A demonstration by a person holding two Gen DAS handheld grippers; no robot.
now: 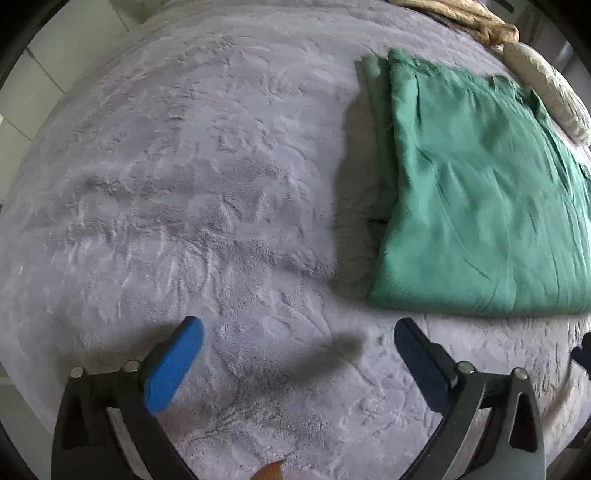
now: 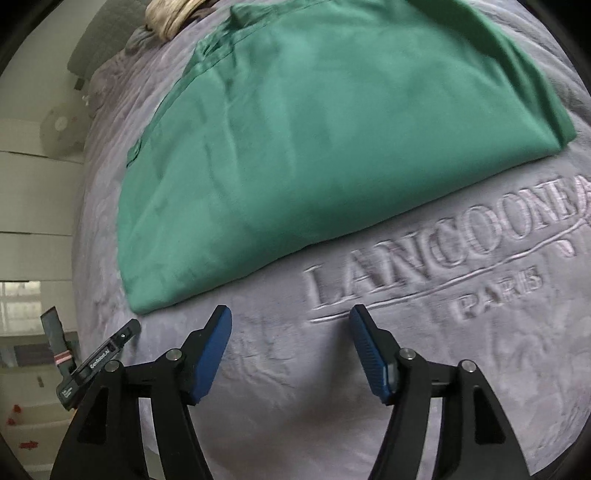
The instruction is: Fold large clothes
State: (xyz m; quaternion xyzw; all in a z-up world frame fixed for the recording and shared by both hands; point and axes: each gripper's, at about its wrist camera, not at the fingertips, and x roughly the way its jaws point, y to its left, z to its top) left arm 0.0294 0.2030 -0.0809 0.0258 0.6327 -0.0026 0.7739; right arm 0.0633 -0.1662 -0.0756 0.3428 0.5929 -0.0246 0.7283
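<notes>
Below the left tongs [image 1: 299, 354], spread wide and gripping nothing, stretches a plush grey blanket [image 1: 184, 184] covering a bed. Further right lies a folded green garment [image 1: 480, 192], flat on the blanket, with a beige bundle [image 1: 480, 22] beyond it. Over on the right, the right tongs [image 2: 290, 332] hang open and empty just short of the garment's near edge, above embossed lettering [image 2: 443, 258].

Both grippers empty, jaws spread.
Left gripper [image 1: 299, 332] has its blue-padded fingers wide apart; right gripper [image 2: 290, 314] is likewise parted, holding nothing.
</notes>
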